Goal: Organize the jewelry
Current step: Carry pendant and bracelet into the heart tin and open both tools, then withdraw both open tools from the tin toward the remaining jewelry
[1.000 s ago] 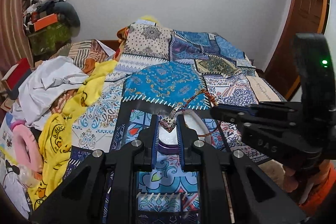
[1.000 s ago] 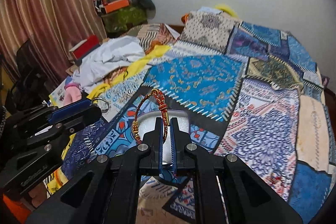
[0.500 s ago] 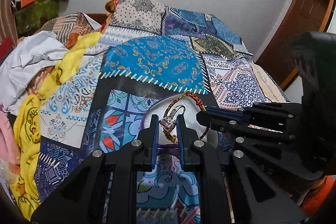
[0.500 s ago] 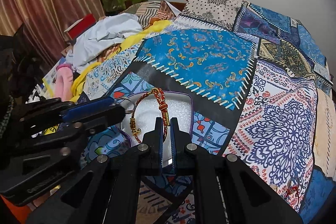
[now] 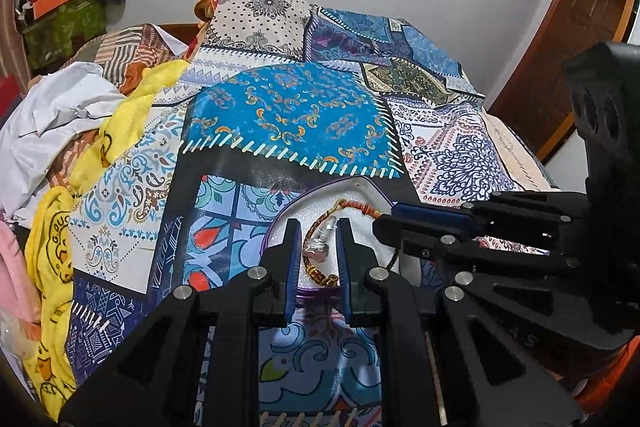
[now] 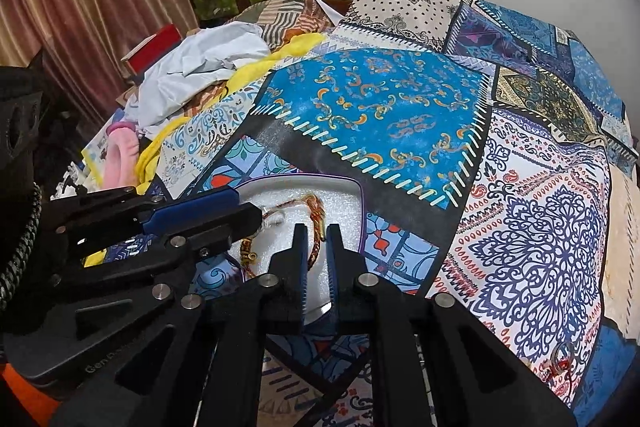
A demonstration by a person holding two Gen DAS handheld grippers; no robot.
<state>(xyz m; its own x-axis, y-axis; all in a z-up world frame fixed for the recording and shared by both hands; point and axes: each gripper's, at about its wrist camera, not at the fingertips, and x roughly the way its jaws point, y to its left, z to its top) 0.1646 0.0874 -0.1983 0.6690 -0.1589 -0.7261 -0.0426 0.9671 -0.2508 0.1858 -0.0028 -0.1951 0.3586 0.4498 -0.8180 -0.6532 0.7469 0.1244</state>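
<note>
A white foam-lined box point(image 5: 360, 193) with a purple rim lies on the patchwork bedspread, also in the right wrist view point(image 6: 344, 195). A red-and-gold braided bracelet point(image 5: 356, 207) and a silver ring with a clear stone point(image 5: 320, 241) lie in it. My left gripper point(image 5: 318, 227) is open, its fingers either side of the ring, which rests on the foam. My right gripper point(image 6: 317, 231) is open a little, its fingers straddling the bracelet point(image 6: 316, 211), which lies on the foam. Each gripper shows in the other's view, just beside it over the box.
The bedspread point(image 6: 384, 107) covers the bed. White and yellow cloths point(image 5: 72, 115) are heaped at the left. A pink item point(image 6: 120, 155) lies at the bed's left edge. Another ring point(image 6: 560, 357) lies on the bedspread at the lower right. A wooden door point(image 5: 560, 39) stands at the right.
Both grippers came down to the box and opened. The left let go of the ring and the right let go of the bracelet; both pieces now lie on the foam.
</note>
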